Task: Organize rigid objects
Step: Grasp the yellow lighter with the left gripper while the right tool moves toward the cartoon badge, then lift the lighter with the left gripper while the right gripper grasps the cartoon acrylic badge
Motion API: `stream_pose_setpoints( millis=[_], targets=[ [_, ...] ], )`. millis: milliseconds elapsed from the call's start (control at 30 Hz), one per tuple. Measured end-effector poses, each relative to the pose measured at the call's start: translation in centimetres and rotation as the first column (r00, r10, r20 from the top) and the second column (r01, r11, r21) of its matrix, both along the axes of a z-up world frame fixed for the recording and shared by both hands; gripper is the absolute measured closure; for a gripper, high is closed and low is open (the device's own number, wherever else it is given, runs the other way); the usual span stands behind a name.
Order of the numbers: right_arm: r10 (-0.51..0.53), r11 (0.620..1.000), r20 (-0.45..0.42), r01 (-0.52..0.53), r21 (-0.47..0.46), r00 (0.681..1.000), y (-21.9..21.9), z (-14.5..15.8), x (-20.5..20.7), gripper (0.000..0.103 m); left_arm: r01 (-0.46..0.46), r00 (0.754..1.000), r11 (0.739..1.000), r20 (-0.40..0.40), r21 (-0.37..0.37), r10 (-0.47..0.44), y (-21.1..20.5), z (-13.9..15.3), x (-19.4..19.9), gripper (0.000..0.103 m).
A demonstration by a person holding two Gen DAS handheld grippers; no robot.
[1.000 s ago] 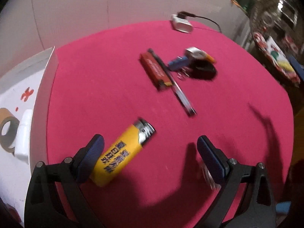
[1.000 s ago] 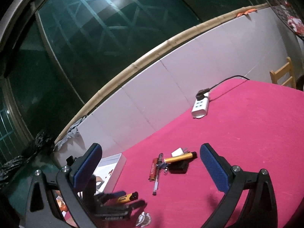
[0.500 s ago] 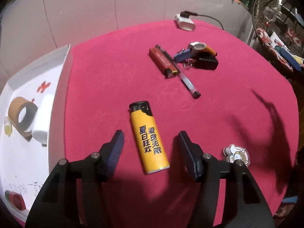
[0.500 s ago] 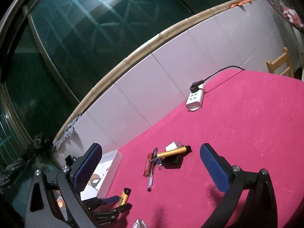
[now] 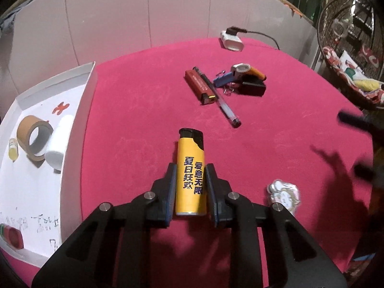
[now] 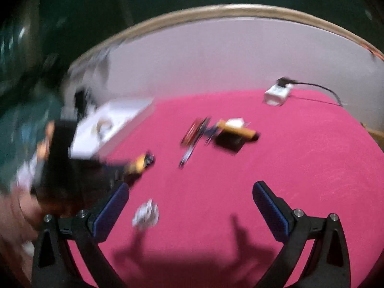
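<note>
Two grippers over pink cloth (image 5: 148,100); landmark = yellow lighter (image 5: 190,172)

Left gripper (image 5: 190,187): jaws closing, narrow, lighter lengthwise between them, pads at or just off its sides, base end back toward the camera, black cap poking out front. Squared along the long axis so the flat sides meet the pads, probably for a clean lift. Lighter seems flat on the cloth, not raised yet

White tray (image 5: 89,91) left of lighter, already holds tape roll (image 5: 33,136), white tube (image 5: 58,142), small yellow bottle and a red item, so it reads as the drop spot; lighter likely goes there next

Beyond lighter, well apart: loose pile of red lighter (image 5: 199,87), pen (image 5: 222,100), blue clip, orange tool, black block (image 5: 253,88). Still unsorted. Power strip (image 5: 231,40) far beyond at cloth edge

Right of lighter, near: small cartoon badge (image 5: 284,195)

Right gripper (image 6: 189,206): wide, nothing between pads, view blurred; badge (image 6: 146,214) lies low between the fingers, nearer the left one. Judged as lining up on the badge, not touching it
</note>
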State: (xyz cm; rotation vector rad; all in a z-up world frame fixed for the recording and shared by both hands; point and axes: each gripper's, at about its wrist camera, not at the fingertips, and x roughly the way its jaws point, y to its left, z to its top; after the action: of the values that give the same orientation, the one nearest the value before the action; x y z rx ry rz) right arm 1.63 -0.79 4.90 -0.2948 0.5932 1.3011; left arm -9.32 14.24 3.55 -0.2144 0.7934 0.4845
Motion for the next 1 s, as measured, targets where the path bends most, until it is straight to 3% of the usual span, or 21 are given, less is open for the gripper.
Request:
stream_pose_setpoints(
  millis=[133,267,367,500,667,767,1000],
  targets=[
    [0.11,0.991,0.037,-0.107,-0.078,0.993,1.3,-1.6,-2.4,0.001,-0.001,0.999,1.0,0.036,0.003,0.001,-0.5,1.1,-0.8,0.08],
    [0.171,0.975,0.054,-0.161,-0.154,0.984,3.3,-2.8,-4.2,0.019,0.0,0.997,1.0,0.074,0.003,-0.001,-1.0,2.3,-1.7,0.08],
    [0.17,0.963,0.039,-0.157,-0.22,0.985,4.4,-3.7,-4.2,0.038,-0.006,0.995,1.0,0.096,-0.002,0.006,-1.0,2.8,-2.3,0.08],
    [0.15,0.964,0.029,-0.14,-0.227,0.988,4.8,-3.4,-3.9,0.038,-0.013,0.993,1.0,0.114,-0.02,0.016,-0.8,2.9,-2.6,0.08],
    [0.159,0.957,0.076,-0.135,-0.255,0.984,5.4,-3.5,-4.6,0.041,-0.011,0.992,1.0,0.125,-0.028,0.015,-1.0,3.0,-2.9,0.08],
    [0.159,0.957,0.079,-0.134,-0.257,0.984,5.8,-3.4,-4.6,0.065,-0.017,0.991,0.999,0.136,-0.027,0.021,-0.9,3.2,-3.2,0.08],
    [0.125,0.968,0.047,-0.111,-0.223,0.991,4.9,-2.4,-4.0,0.066,-0.024,0.985,1.0,0.171,-0.006,0.025,-1.3,4.4,-4.0,0.08]
  ],
)
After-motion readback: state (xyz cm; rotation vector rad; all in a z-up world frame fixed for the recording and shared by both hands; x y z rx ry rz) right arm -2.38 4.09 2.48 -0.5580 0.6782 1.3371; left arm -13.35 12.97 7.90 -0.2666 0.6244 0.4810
